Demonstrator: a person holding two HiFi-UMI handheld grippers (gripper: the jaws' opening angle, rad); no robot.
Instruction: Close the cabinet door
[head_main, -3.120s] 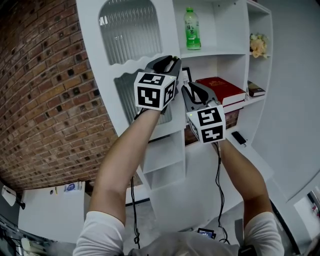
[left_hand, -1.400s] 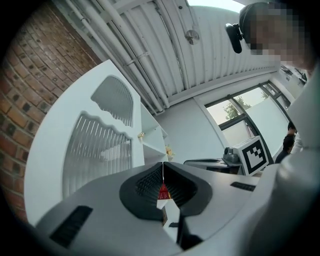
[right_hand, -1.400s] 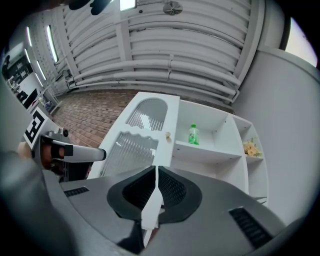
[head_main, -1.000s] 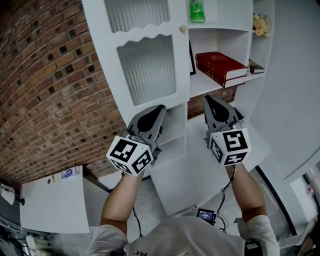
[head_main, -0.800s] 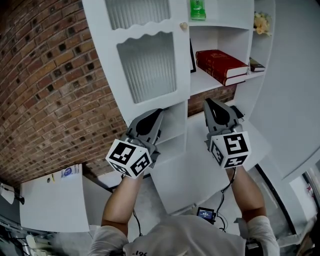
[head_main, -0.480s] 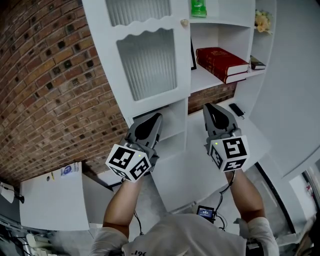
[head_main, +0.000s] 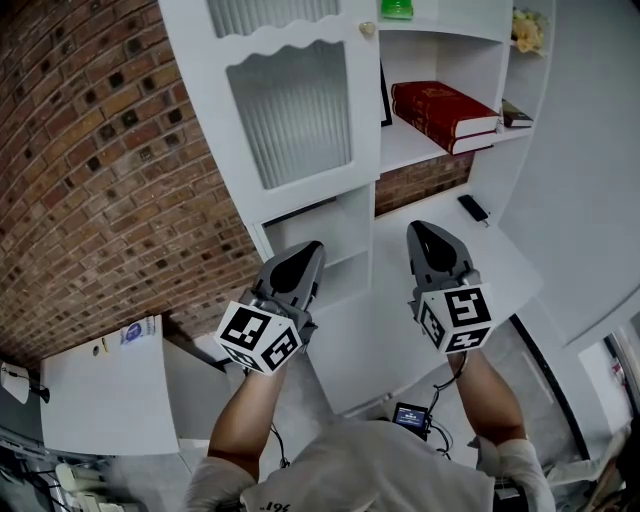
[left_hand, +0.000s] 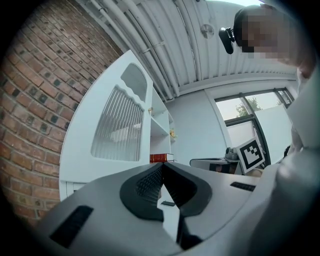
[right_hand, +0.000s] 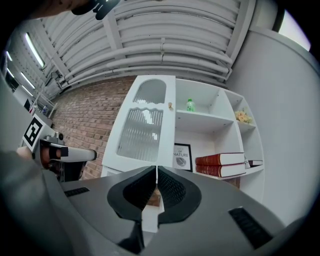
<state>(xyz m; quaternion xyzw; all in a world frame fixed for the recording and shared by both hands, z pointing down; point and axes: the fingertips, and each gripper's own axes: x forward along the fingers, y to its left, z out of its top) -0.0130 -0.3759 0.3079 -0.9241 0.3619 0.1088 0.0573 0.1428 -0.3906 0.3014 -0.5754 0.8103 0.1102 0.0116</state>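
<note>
The white cabinet door (head_main: 290, 110) has ribbed glass panes and a small round knob (head_main: 367, 30). It lies flat against the cabinet front, left of the open shelves. Both grippers hang below it, apart from it, in front of the lower cabinet. My left gripper (head_main: 308, 250) is shut with nothing in it. My right gripper (head_main: 420, 228) is also shut and empty, beside the white counter. In the left gripper view the shut left gripper (left_hand: 161, 167) points up at the door (left_hand: 120, 132). In the right gripper view the right gripper (right_hand: 156, 170) sits below the door (right_hand: 142, 132) and knob (right_hand: 170, 105).
Red books (head_main: 445, 110), a green bottle (head_main: 397, 8), flowers (head_main: 527, 30) and a framed print (right_hand: 182, 156) stand on the open shelves. A black remote (head_main: 472, 208) lies on the counter. A brick wall (head_main: 100, 170) runs along the left, with a white low unit (head_main: 100, 390) below.
Both grippers have sunk from the height of the door's lower pane to the lower cabinet, staying shut. The door has not moved over the last second.
</note>
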